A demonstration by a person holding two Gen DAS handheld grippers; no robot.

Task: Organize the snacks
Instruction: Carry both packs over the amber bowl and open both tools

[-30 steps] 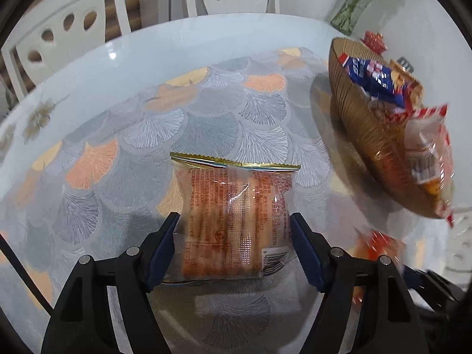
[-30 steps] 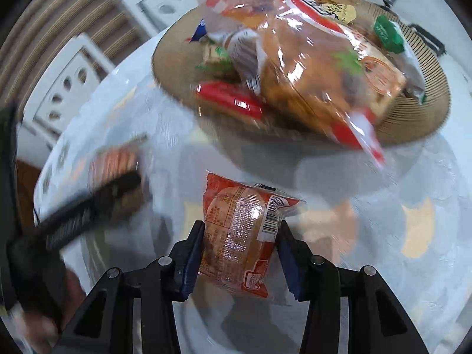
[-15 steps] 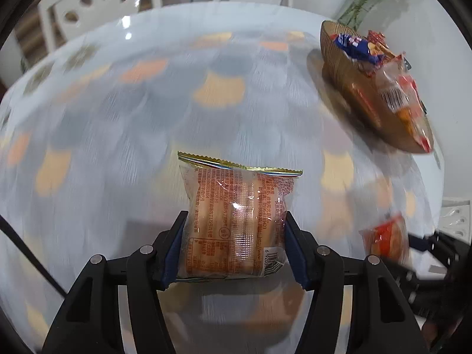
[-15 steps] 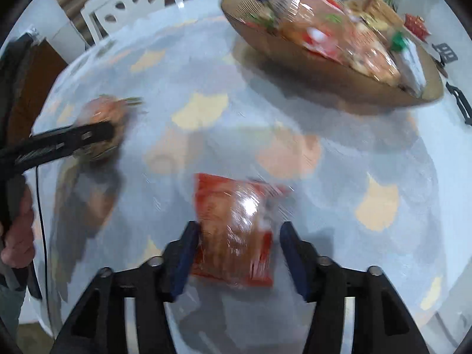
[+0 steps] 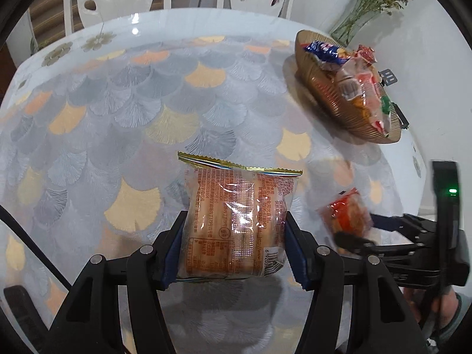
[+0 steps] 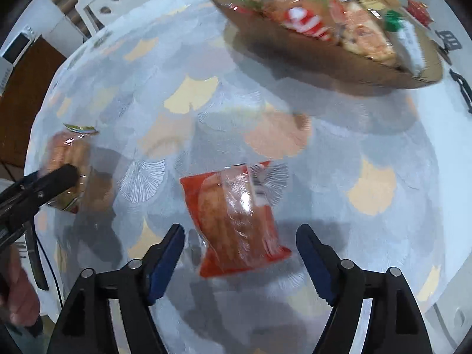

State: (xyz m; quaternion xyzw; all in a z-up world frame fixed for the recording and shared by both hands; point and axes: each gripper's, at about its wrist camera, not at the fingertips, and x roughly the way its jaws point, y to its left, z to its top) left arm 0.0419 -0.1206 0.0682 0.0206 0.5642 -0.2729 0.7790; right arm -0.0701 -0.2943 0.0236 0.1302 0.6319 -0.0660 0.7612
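Tablecloth (image 5: 124, 112): L gripper (image 5: 233, 246) fingers clamp clear packet (image 5: 236, 221); R gripper (image 6: 240, 261) wide (red packet (image 6: 236, 218) loose).

I see a round table w/ a fan-pattern cloth (image 5: 124, 109) in grey, orange & yellow. Two white chairs (image 5: 118, 3) w/ cut-out backs stand at its far side. A vase of dried flowers (image 5: 365, 6) is by the white wall, near the far-right edge. Brown cabinet (image 6: 20, 88) w/ a white appliance (image 6: 14, 50) on top, off left.

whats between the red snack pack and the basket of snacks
Only bare patterned tablecloth lies between the red snack pack and the basket, as the right wrist view shows.
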